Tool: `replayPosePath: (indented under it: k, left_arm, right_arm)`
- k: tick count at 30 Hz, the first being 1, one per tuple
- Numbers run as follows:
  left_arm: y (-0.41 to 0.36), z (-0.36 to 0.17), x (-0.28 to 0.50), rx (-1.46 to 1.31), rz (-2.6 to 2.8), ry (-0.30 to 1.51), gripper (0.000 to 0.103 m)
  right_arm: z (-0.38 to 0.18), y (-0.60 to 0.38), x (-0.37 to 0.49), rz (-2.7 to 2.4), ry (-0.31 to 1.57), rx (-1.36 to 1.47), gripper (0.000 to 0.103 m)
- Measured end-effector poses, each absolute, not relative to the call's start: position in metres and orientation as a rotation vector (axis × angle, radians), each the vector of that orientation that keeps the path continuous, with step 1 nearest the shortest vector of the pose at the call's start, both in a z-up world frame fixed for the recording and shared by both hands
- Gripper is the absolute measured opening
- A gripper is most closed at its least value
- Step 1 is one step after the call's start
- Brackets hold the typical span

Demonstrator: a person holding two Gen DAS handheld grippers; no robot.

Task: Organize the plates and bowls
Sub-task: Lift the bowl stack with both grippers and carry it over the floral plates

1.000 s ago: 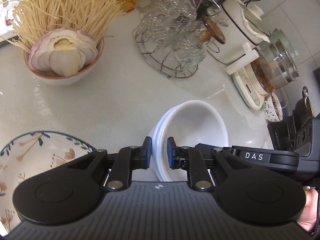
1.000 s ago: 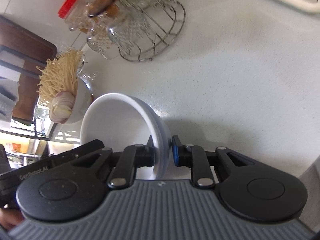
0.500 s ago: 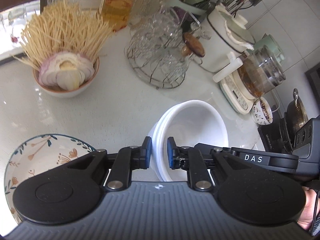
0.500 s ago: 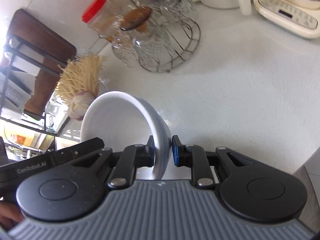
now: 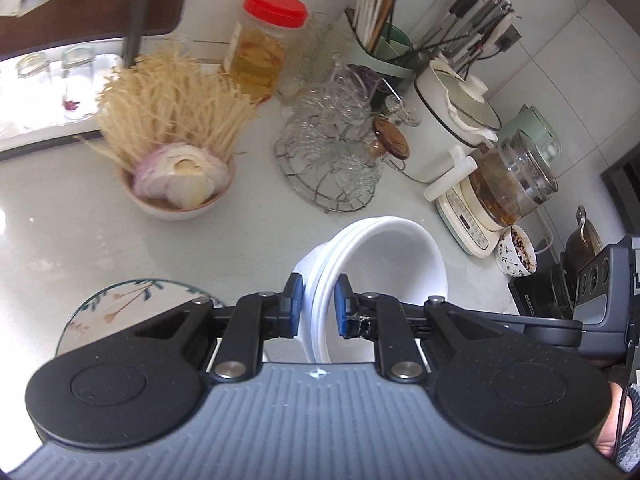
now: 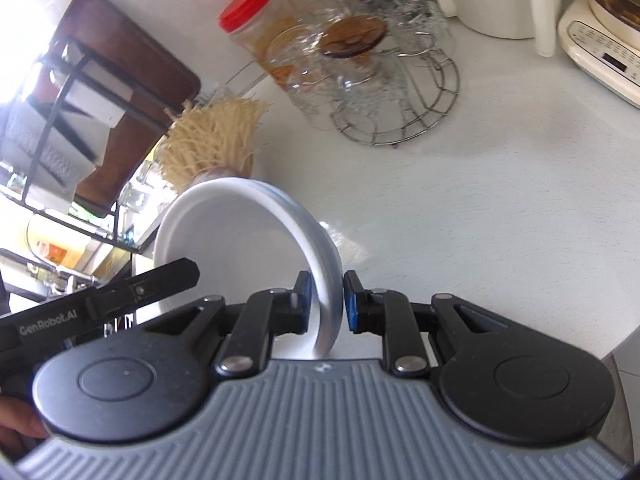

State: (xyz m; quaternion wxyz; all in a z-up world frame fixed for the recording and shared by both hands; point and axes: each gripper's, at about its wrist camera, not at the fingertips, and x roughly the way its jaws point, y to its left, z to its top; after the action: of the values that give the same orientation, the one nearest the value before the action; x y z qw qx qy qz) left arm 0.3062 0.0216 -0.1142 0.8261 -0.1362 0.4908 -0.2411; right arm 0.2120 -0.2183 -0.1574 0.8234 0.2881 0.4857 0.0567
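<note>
A stack of white bowls (image 5: 384, 264) hangs above the pale counter, gripped from two sides. My left gripper (image 5: 317, 305) is shut on the near rim of the stack, blue pads pressing both faces. My right gripper (image 6: 326, 302) is shut on the opposite rim of the white bowls (image 6: 240, 236), which stand tilted on edge in its view. The other gripper's black body shows at the right edge of the left wrist view and at the lower left of the right wrist view. A floral plate (image 5: 120, 304) lies on the counter at lower left.
A bowl of noodles and sliced onion (image 5: 176, 176) stands at the left. Behind are a wire rack of glass cups (image 5: 332, 160), a red-lidded jar (image 5: 260, 48), a utensil holder (image 5: 384, 48), a white pot (image 5: 448, 128), a glass kettle (image 5: 508, 184) and a small patterned cup (image 5: 516, 256).
Both grippers have risen with the bowl stack; the counter items look smaller and farther, and more of the back wall and rack has come into view.
</note>
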Motion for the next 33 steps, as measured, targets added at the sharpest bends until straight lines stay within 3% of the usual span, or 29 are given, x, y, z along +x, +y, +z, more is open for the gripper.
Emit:
replayPosePath:
  k: [33]
  left_arm:
    - [0.153,-0.166,0.258,-0.401,-0.325,1.116,0.019]
  right_arm:
    - [-0.189,-0.081,0.213,0.227,1.238,0.426,0.020]
